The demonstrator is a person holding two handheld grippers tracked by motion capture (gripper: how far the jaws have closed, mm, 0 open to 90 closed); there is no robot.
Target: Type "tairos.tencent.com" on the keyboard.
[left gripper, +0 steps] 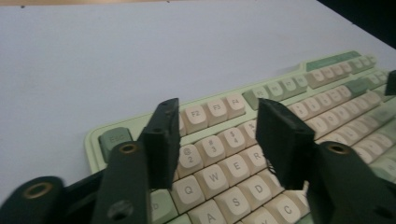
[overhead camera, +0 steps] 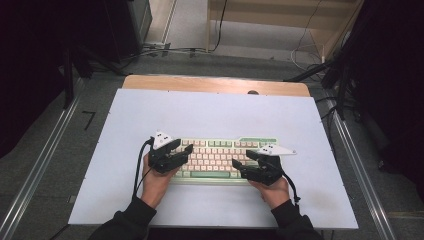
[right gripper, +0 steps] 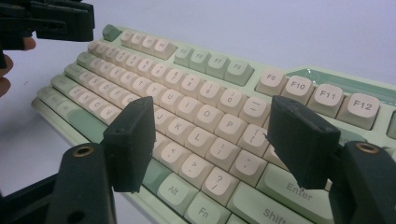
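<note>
Dark sleeves and two hands enter from the bottom edge of the high view, each hand carrying a black gripper over a mint-green keyboard (overhead camera: pixel 220 157) with cream keycaps. That keyboard lies flat near the middle of a pale lavender table mat (overhead camera: pixel 210 112), long side toward the person. Left gripper (overhead camera: pixel 186 150) sits over the keyboard's left end, jaws pointing inward and apart; right gripper (overhead camera: pixel 241 161) sits over the right half, jaws also apart, with its grey three-cornered plate (overhead camera: pixel 275 149) reaching past the function row. Left gripper view: left gripper (left gripper: pixel 217 135) jaws rise from the bottom with a moderate gap, nothing between the pads; keyboard (left gripper: pixel 327 100) lies directly below, the 3, 4, W and E keys readable through the gap, the Esc key at the near left corner. Whether the jaw tips touch the keycaps cannot be told. Right gripper view: right gripper (right gripper: pixel 210 142) jaws stand wide apart, empty, framing the K, L, P and bracket keys of the keyboard (right gripper: pixel 187 88); Enter, Shift, Alt and Fn lie close below. Left gripper (right gripper: pixel 51 21) appears at the upper left corner above the far end of the key rows, fingertips of the left hand (right gripper: pixel 5 65) beside it.
</note>
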